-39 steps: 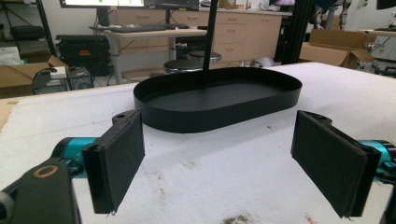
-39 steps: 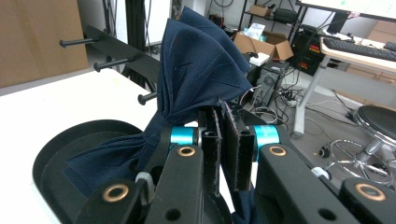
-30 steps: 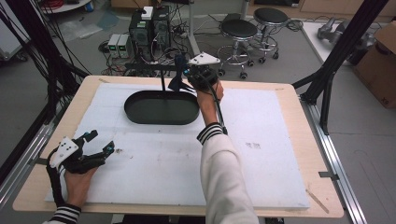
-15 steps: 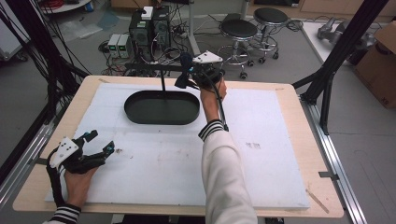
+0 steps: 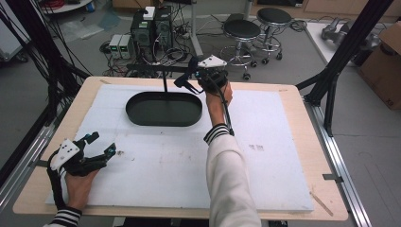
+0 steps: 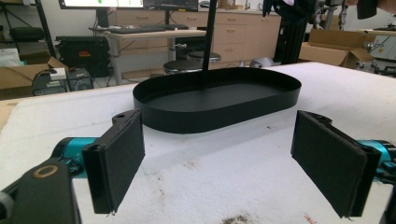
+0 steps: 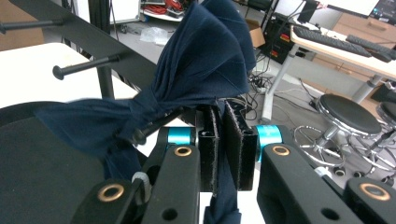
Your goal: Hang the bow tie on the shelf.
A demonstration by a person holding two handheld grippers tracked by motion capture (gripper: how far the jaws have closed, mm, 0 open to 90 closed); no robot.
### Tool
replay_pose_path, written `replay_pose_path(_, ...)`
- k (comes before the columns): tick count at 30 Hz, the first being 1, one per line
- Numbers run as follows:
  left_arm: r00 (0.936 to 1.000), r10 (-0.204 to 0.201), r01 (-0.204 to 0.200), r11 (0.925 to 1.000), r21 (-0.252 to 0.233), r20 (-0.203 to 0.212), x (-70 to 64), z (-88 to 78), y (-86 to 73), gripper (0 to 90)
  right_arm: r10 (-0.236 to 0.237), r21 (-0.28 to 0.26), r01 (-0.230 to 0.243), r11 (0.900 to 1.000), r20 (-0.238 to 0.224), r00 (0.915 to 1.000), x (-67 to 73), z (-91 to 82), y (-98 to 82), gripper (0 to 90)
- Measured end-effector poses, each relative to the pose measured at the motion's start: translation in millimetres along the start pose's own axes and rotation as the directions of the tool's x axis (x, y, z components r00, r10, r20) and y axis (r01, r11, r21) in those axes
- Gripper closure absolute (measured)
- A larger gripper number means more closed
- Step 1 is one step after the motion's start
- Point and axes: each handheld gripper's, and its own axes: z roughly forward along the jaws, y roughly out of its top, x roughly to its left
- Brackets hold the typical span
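Right gripper view: the right hand-held gripper (image 7: 219, 149) is clenched on one dark blue cloth (image 7: 201, 65), which bunches just ahead of its jaws beside a black peg (image 7: 86, 66) of the stand. My guess is it's being hung or lifted off; either way that job isn't finished. One black oval tray (image 5: 163, 109) sits below. The left hand-held gripper (image 6: 219, 161) rests released on the bench (image 5: 283, 137), facing that tray.

A wooden counter (image 5: 293, 94) carries a white sheet (image 5: 265, 165) over most of its top; a black oval tray (image 5: 163, 109) sits on the sheet's far left part; dark smudges mark the sheet.
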Motion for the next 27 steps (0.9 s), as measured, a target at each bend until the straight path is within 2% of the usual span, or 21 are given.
replay_pose_path(6, 1.0000, 0.000, 0.000, 1.0000, -0.002, 0.000, -0.3, 0.1, -0.1, 17.7, -0.002, 0.020, 0.003, 1.000, -0.013, 0.9999, -0.9, 0.1, -2.4, 81.9)
replay_pose_path(19, 1.0000, 0.004, -0.004, 1.0000, -0.002, 0.001, -0.5, 0.1, -0.1, 17.7, 0.022, 0.115, -0.014, 0.993, -0.073, 0.9971, 0.3, 3.1, -9.8, 78.2)
replay_pose_path(23, 1.0000, 0.007, -0.007, 1.0000, -0.002, 0.001, -0.4, 0.0, -0.2, 17.7, 0.034, 0.121, -0.023, 0.992, -0.092, 0.9952, 0.5, 2.3, -10.3, 77.4)
replay_pose_path(26, 1.0000, 0.005, -0.005, 1.0000, -0.002, 0.001, -0.6, 0.0, -0.1, 17.7, 0.012, 0.093, -0.004, 0.996, -0.088, 0.9961, 2.0, -0.1, -14.2, 74.3)
replay_pose_path(27, 1.0000, 0.009, -0.009, 1.0000, 0.000, 0.002, -0.5, -0.1, 0.0, 17.7, 0.020, 0.099, -0.010, 0.995, -0.096, 0.9952, 2.6, -0.4, -16.5, 73.1)
